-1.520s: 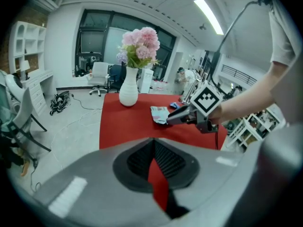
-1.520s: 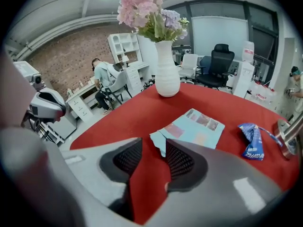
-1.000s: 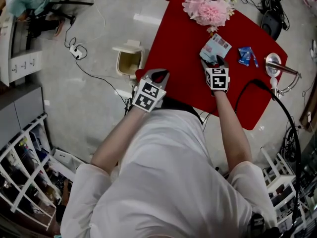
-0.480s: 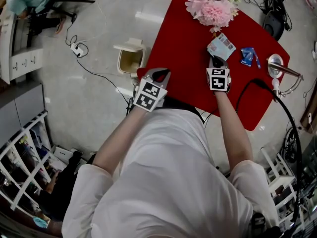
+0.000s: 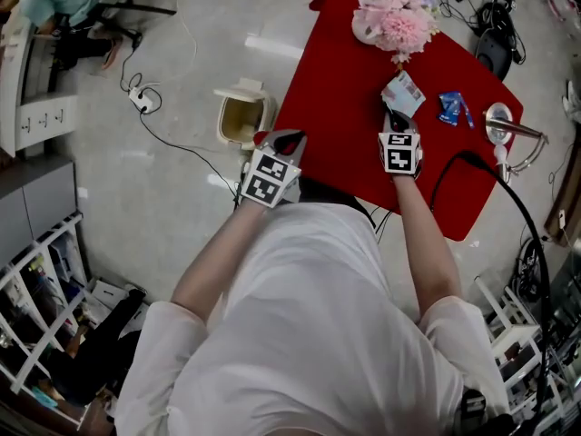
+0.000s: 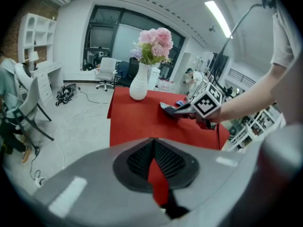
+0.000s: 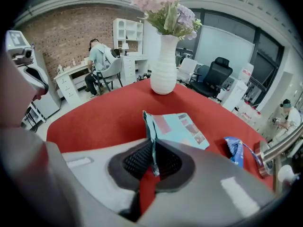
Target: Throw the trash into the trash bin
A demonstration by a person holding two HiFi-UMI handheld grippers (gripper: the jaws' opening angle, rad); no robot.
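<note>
A light blue snack packet lies on the red table. My right gripper is shut on its near edge, its jaws having just closed on it. In the right gripper view the packet stands pinched between the right gripper's pads. A second, darker blue wrapper lies on the cloth to its right. The beige trash bin stands lid-open on the floor beside the table's left corner. My left gripper hangs over that corner, shut and holding nothing.
A white vase of pink flowers stands at the table's far end. A metal lamp with a black cable sits at the right edge. Power leads trail over the floor left of the bin. White shelving stands at lower left.
The right gripper's jaws went from wide open around the packet's edge to shut on it, and the packet's near edge has lifted slightly. The left gripper shifted a little.
</note>
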